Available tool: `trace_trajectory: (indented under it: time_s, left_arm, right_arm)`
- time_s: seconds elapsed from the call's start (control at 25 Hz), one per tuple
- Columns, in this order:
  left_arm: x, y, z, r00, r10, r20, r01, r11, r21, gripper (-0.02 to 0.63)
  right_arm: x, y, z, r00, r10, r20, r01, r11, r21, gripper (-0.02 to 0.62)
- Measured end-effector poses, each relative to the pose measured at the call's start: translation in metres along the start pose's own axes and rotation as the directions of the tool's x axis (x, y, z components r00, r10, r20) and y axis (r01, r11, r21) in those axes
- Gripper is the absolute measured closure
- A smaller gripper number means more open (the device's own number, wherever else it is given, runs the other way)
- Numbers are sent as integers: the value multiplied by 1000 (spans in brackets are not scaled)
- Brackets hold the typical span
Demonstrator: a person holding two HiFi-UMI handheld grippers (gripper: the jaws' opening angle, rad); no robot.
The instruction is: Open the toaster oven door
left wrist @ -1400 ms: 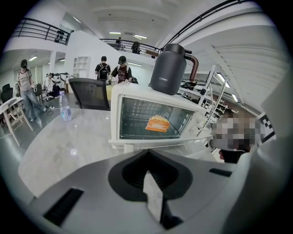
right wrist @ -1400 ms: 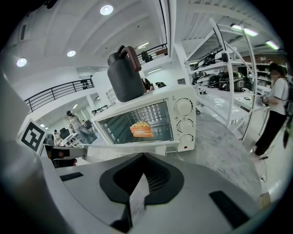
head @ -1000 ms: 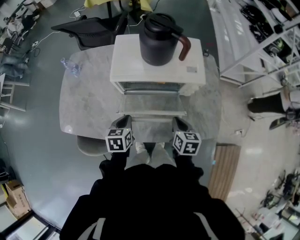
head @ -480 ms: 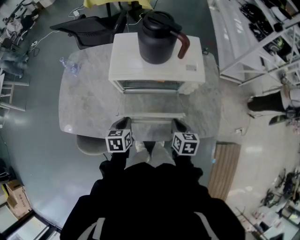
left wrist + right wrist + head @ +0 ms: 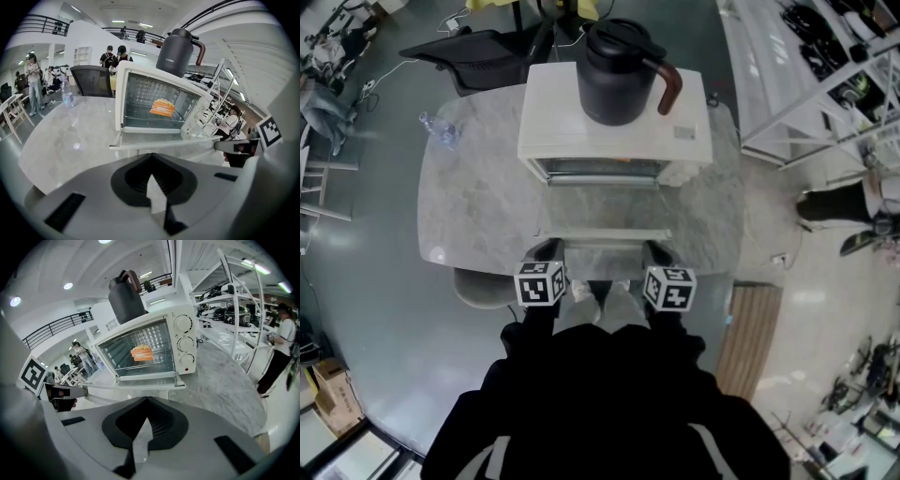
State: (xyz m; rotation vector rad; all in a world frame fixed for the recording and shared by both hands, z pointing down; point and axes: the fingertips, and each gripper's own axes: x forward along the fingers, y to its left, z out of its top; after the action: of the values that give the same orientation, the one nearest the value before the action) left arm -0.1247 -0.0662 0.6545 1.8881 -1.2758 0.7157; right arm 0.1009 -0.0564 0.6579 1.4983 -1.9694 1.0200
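Note:
A white toaster oven (image 5: 614,131) stands on the marble table (image 5: 478,206), with a black kettle (image 5: 619,70) on its top. Its glass door (image 5: 605,208) lies folded down flat toward me, handle (image 5: 605,234) at the near end. Through the opening an orange piece of food (image 5: 162,107) (image 5: 141,352) rests on the rack. My left gripper (image 5: 546,249) and right gripper (image 5: 656,251) sit at the table's front edge, just left and right of the handle's ends. Both are shut with nothing held (image 5: 152,187) (image 5: 142,434).
A plastic water bottle (image 5: 441,131) stands at the table's far left corner. A black office chair (image 5: 478,56) is behind the table. Metal shelving (image 5: 825,75) runs along the right, with a person (image 5: 839,211) beside it. The oven's knobs (image 5: 183,341) face right of the opening.

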Motion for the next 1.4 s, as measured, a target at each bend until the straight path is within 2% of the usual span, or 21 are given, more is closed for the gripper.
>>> trace_trajectory:
  time_s: [0.8, 1.4]
  left_arm:
    - [16, 2, -34, 998, -3, -65, 2, 1000, -24, 603]
    - [35, 3, -60, 993, -15, -116, 9, 998, -57, 603]
  right_arm:
    - [15, -5, -36, 996, 6, -85, -4, 1000, 20, 601]
    - [32, -8, -63, 989, -35, -144, 30, 999, -41, 601]
